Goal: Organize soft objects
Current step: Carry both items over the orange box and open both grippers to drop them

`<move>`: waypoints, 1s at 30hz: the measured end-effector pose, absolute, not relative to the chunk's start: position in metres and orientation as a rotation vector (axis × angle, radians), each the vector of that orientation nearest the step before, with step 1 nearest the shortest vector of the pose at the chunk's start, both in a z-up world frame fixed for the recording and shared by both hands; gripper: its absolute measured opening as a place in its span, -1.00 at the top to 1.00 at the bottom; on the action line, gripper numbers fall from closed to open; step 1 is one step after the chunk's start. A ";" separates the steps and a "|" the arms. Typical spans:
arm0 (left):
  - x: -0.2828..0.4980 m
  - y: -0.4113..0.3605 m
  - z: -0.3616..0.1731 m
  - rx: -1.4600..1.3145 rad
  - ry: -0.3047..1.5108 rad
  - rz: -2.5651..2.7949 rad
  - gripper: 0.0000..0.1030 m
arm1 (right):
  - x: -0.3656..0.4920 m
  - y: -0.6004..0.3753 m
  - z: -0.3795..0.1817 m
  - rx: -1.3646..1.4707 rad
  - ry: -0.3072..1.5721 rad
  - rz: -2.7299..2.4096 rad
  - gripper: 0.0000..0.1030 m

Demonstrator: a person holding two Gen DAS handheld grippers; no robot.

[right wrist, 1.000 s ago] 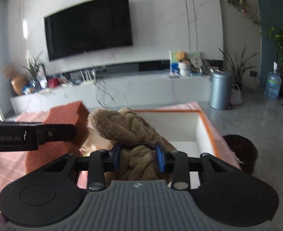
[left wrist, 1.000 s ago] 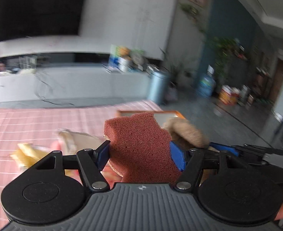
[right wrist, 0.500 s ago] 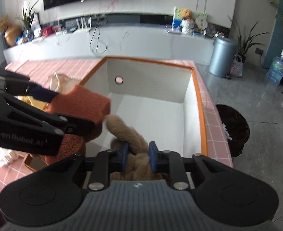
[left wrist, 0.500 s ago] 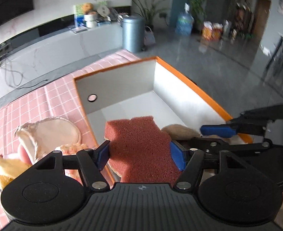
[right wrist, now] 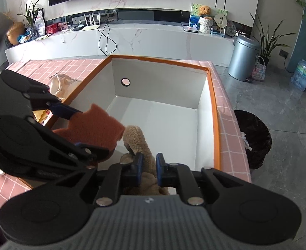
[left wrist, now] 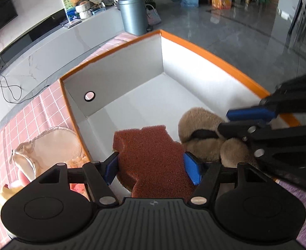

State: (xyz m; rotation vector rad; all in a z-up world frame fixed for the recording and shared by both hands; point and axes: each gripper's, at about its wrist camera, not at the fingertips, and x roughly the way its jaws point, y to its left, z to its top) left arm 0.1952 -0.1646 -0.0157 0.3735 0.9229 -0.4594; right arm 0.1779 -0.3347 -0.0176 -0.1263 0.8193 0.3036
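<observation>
Your two grippers hang over the near end of the big white cardboard box with the orange rim (right wrist: 214,125), which sits on the pink checked tablecloth (right wrist: 228,125). Far half of the box floor lies bare; the walls stand straight, with a round hole in the far wall. Left of the box rim, a beige padded fabric piece (left wrist: 55,139) crowds the cloth. Your left gripper (left wrist: 150,166) stands wide, its blue pads pressed on both sides of the rust-red coarse foam sponge (left wrist: 153,158), a notched, stepped slab held above the box interior. Your right gripper (right wrist: 147,167) is narrow and closing, pinching the tan fuzzy plush toy (right wrist: 138,139), which bunches between the pads and droops into the box, just beside the sponge. No readable writing here.
</observation>
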 end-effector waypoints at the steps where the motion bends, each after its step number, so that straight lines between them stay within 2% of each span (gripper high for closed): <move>1: 0.196 -0.168 -0.018 0.397 0.925 -0.458 -0.52 | 0.177 -0.335 -0.017 -0.125 0.820 0.305 0.73; 4: 0.196 -0.173 -0.019 0.428 0.918 -0.459 -0.63 | 0.176 -0.338 -0.016 -0.124 0.820 0.304 0.72; 9: 0.197 -0.168 -0.016 0.415 0.923 -0.483 -0.66 | 0.178 -0.343 -0.014 -0.091 0.832 0.302 0.69; 12: 0.201 -0.161 -0.010 0.386 0.919 -0.503 -0.73 | 0.177 -0.342 -0.012 -0.096 0.829 0.296 0.58; 14: 0.203 -0.155 -0.004 0.362 0.900 -0.508 -0.73 | 0.177 -0.342 -0.010 -0.094 0.828 0.295 0.33; 15: 0.202 -0.152 0.000 0.342 0.883 -0.517 -0.73 | 0.177 -0.342 -0.008 -0.091 0.829 0.293 0.30; 27: 0.186 -0.095 0.027 0.027 0.802 -0.443 -0.71 | 0.184 -0.342 -0.025 -0.012 0.968 0.317 0.30; 30: 0.180 -0.086 0.027 -0.003 0.794 -0.427 -0.71 | 0.188 -0.338 -0.036 0.014 1.013 0.319 0.47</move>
